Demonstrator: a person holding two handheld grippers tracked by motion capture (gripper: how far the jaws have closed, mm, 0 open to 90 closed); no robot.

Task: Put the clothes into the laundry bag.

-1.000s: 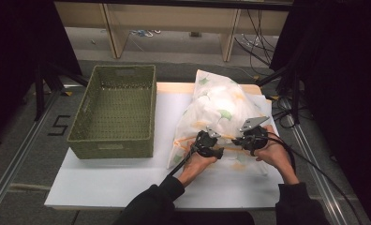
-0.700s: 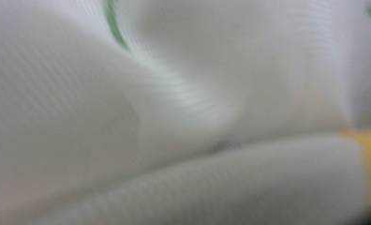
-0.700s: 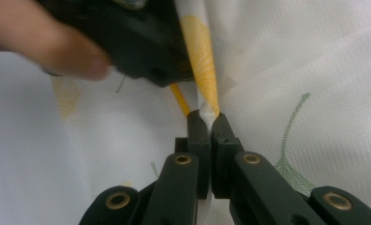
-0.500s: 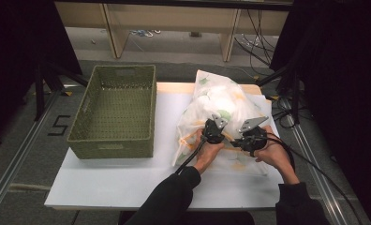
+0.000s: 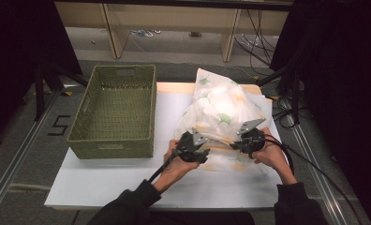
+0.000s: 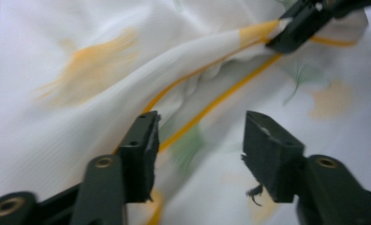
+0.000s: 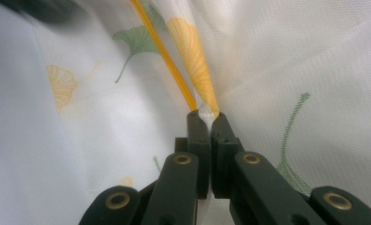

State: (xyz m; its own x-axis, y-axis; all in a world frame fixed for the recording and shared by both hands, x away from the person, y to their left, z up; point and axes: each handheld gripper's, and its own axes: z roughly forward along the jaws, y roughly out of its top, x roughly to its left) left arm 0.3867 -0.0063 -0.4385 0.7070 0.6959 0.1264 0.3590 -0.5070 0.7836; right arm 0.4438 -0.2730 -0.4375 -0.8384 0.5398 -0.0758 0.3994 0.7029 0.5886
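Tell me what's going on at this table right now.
A person works a white mesh bag printed with leaves, using a hand-held gripper in each hand. The right hand-held gripper is clamped on the bag's yellow-trimmed edge. The left hand-held gripper has just been opening; its jaws stand apart over the fabric, gripping nothing. A green woven basket sits left of the bag.

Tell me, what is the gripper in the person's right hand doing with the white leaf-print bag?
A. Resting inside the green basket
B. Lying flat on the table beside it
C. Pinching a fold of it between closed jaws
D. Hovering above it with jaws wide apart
C: in the right gripper view, the right gripper has its jaws shut together on a pinch of the white leaf-print bag.
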